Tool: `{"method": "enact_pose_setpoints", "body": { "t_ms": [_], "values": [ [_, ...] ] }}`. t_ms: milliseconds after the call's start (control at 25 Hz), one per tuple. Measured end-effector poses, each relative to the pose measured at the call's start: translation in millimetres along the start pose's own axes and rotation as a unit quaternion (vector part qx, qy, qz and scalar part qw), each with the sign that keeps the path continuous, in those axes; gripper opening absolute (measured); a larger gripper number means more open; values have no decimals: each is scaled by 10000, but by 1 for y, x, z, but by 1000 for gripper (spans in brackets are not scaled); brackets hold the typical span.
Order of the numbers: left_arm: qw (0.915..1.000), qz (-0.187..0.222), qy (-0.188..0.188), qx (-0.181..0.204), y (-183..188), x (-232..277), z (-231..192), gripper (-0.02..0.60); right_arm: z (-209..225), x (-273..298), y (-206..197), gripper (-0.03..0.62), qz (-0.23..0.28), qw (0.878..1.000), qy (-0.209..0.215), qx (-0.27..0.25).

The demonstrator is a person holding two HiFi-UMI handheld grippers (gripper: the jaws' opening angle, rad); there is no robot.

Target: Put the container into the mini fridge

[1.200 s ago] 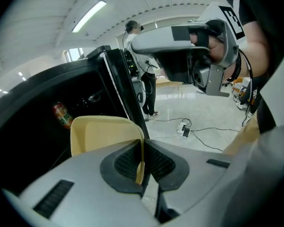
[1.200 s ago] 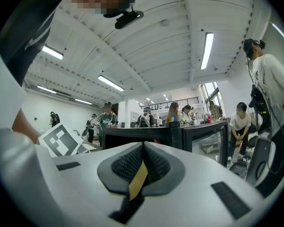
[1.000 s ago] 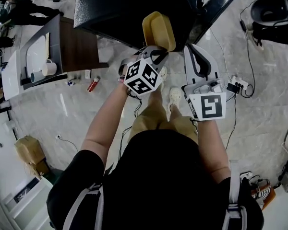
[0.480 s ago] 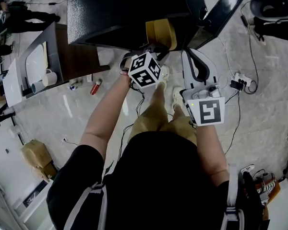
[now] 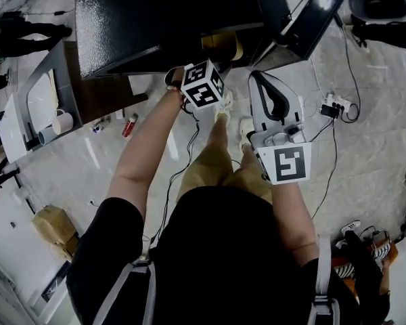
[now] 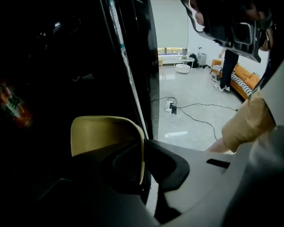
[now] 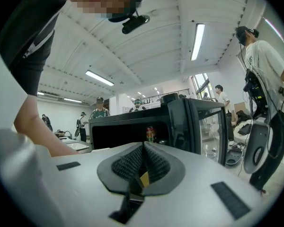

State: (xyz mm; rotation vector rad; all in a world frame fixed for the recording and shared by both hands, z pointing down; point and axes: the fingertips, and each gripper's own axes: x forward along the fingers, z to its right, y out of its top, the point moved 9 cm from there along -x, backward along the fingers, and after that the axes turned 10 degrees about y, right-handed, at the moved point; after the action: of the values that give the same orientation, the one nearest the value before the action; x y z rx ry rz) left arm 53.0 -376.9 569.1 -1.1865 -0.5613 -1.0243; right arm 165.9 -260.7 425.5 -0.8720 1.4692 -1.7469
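We read no txt anywhere: red can (image 6: 12, 109) in mini fridge (image 6: 61, 56), 9 o'clock in left gripper view, label too blurred.

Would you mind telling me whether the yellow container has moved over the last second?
Yes. The container has gone forward, farther under the top of the mini fridge, and is now mostly hidden.

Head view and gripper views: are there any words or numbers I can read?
No words or numbers can be read.
Can in the mini fridge: red label, too blurred to read.
Small red item on the floor: too small to read.
Marker cubes: black-and-white squares only, no letters.
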Motion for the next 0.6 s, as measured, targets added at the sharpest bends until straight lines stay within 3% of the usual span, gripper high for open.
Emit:
{"method": "enact_pose_setpoints", "body": {
  "t_ms": [600],
  "values": [
    [9969,-412,1,673,-23,44,-25,32,8,10,-20,37,-230,9994,-268,28]
  ]
}}
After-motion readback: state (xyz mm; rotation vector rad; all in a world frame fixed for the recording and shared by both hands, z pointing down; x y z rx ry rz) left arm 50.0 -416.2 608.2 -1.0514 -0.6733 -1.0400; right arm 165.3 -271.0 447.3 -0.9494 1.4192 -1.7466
